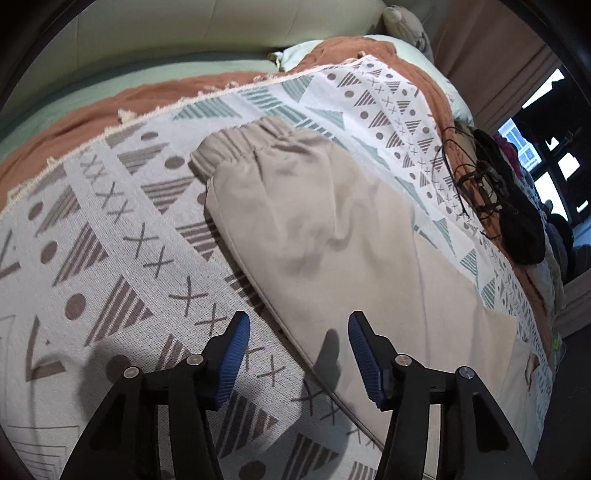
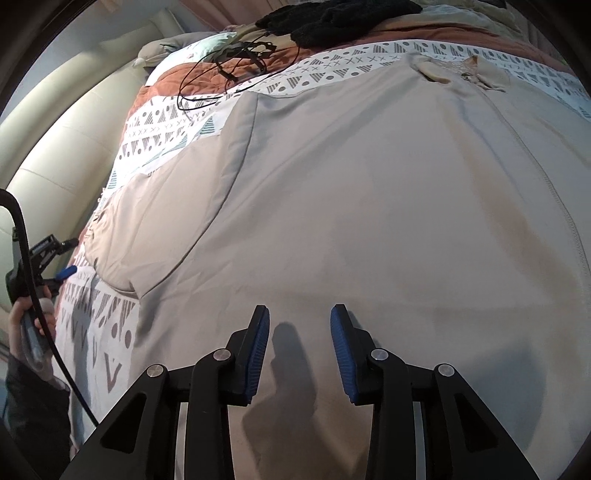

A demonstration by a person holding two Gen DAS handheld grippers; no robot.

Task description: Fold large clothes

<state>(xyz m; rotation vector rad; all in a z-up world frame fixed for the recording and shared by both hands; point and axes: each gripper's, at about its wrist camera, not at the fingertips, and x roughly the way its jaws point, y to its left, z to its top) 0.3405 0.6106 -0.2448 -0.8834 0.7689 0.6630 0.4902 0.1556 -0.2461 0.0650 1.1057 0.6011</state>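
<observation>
A large beige garment [image 2: 351, 192] lies spread flat on the patterned blanket [image 1: 92, 240] on the bed. Its long sleeve [image 1: 314, 221] with an elastic cuff [image 1: 229, 151] runs diagonally in the left wrist view. My left gripper [image 1: 299, 332] is open and empty, hovering over the sleeve's lower edge. It also shows in the right wrist view [image 2: 62, 258] at the far left, held by a hand. My right gripper [image 2: 300, 321] is open and empty, just above the garment's body. The collar [image 2: 461, 72] lies at the far side.
A black cable tangle [image 2: 236, 59] and dark clothes [image 2: 332, 16] lie on the rust-coloured bedspread [image 1: 110, 99] beyond the garment. A cream padded headboard [image 2: 66, 140] runs along the left. Pillows [image 1: 406, 44] and a window [image 1: 546, 147] lie beyond the blanket.
</observation>
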